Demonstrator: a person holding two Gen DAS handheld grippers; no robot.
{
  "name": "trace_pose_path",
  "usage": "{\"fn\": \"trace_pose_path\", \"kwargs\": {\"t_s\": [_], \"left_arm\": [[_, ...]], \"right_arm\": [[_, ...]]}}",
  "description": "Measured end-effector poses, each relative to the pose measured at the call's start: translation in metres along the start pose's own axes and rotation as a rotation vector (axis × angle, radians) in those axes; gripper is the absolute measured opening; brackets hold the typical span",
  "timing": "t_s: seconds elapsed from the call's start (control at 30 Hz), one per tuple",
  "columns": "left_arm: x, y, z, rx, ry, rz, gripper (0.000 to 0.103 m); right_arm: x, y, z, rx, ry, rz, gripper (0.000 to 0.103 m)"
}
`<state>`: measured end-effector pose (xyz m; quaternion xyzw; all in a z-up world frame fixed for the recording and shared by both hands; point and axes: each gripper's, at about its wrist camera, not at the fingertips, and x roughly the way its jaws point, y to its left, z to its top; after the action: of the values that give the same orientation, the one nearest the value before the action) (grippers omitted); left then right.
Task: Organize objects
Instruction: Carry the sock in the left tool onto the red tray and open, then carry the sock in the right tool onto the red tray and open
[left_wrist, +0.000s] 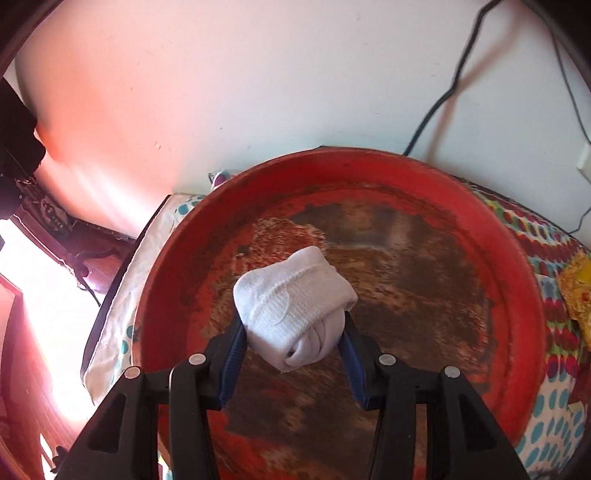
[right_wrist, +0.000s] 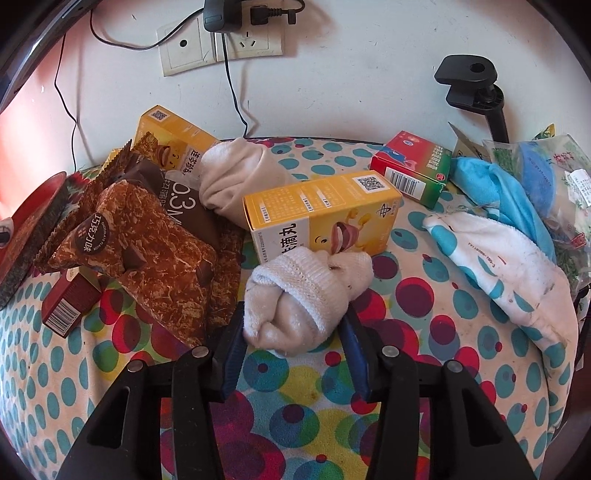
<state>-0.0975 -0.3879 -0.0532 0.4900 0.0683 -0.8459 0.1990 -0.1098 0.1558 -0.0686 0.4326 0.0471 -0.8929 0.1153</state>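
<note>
Black gripper arms with blue pads fill the bottom of both wrist views. On the left wrist view, the left gripper (left_wrist: 293, 325) holds a rolled white sock (left_wrist: 293, 308) between its pads, both blue faces pressed against the bundle's sides, so the jaws stand about half wide around it. The sock hangs over the worn middle of a round red tray (left_wrist: 166, 266), above its brown, scuffed floor and well inside its rim. The tray sits on a dotted cloth (left_wrist: 554, 417), with a white wall behind it.

On the right wrist view, the right gripper (right_wrist: 295, 325) has a second rolled sock (right_wrist: 306, 299), cream and white, between its pads. Both pads meet its sides, the jaws narrow around it, and the bundle lies on the spotted cloth (right_wrist: 424, 369). Just behind this sock lies a yellow box (right_wrist: 321, 214), touching it or nearly so. Behind that box lies a third sock bundle (right_wrist: 240, 177). Left of the yellow box lies a brown chocolate snack packet (right_wrist: 136, 236); to its right, a red and green box (right_wrist: 413, 166) and a blue cloth (right_wrist: 495, 188).
</note>
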Motion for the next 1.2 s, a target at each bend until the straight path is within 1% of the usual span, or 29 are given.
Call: {"fn": "trace_pose_path", "kwargs": {"t_s": [0.13,0.27,0.33,0.4,0.47,0.53,0.6,0.67,0.73,0.87,0.93,1.03,1.1,1.2], "left_arm": [[0.012,0.016,0.003,-0.042,0.028,-0.007,0.05],[0.014,0.02,0.0,-0.049,0.025,-0.001,0.051],[0.014,0.019,-0.001,-0.048,0.026,-0.003,0.053],[0.014,0.019,-0.001,-0.054,0.033,-0.023,0.058],[0.011,0.018,-0.002,-0.046,0.031,-0.018,0.058],[0.007,0.018,-0.002,-0.044,0.028,-0.014,0.062],[0.003,0.019,-0.003,-0.061,0.041,-0.018,0.062],[-0.006,0.017,-0.006,-0.07,0.024,-0.019,0.062],[-0.024,0.011,-0.013,-0.073,-0.014,0.001,0.062],[-0.062,-0.016,-0.033,-0.052,-0.091,-0.023,0.062],[-0.079,-0.033,-0.045,-0.05,-0.122,-0.05,0.062],[-0.097,-0.06,-0.063,-0.046,-0.137,-0.098,0.062],[-0.103,-0.072,-0.073,-0.034,-0.137,-0.101,0.062],[-0.114,-0.092,-0.089,-0.02,-0.163,-0.126,0.062]], "right_arm": [[0.0,0.0,0.0,-0.005,0.001,-0.003,0.045],[0.0,0.001,0.0,-0.009,0.002,-0.006,0.045],[0.001,0.0,0.0,-0.012,0.002,-0.007,0.046],[0.001,0.0,0.0,-0.014,0.002,-0.009,0.046],[0.001,0.0,0.0,-0.014,0.002,-0.008,0.046],[0.001,0.0,0.0,-0.014,0.002,-0.008,0.046],[0.001,-0.001,0.0,-0.014,0.002,-0.007,0.046],[0.001,-0.002,0.0,-0.013,0.001,-0.004,0.046],[0.001,-0.003,0.0,-0.011,0.001,-0.002,0.045],[0.0,-0.006,0.0,-0.002,-0.005,0.017,0.042],[-0.003,-0.008,-0.001,0.006,-0.019,0.031,0.037],[-0.011,-0.01,-0.003,0.015,-0.059,0.039,0.035],[-0.014,-0.009,-0.006,0.009,-0.061,0.03,0.034],[-0.022,-0.011,-0.013,0.027,-0.06,0.035,0.034]]}}
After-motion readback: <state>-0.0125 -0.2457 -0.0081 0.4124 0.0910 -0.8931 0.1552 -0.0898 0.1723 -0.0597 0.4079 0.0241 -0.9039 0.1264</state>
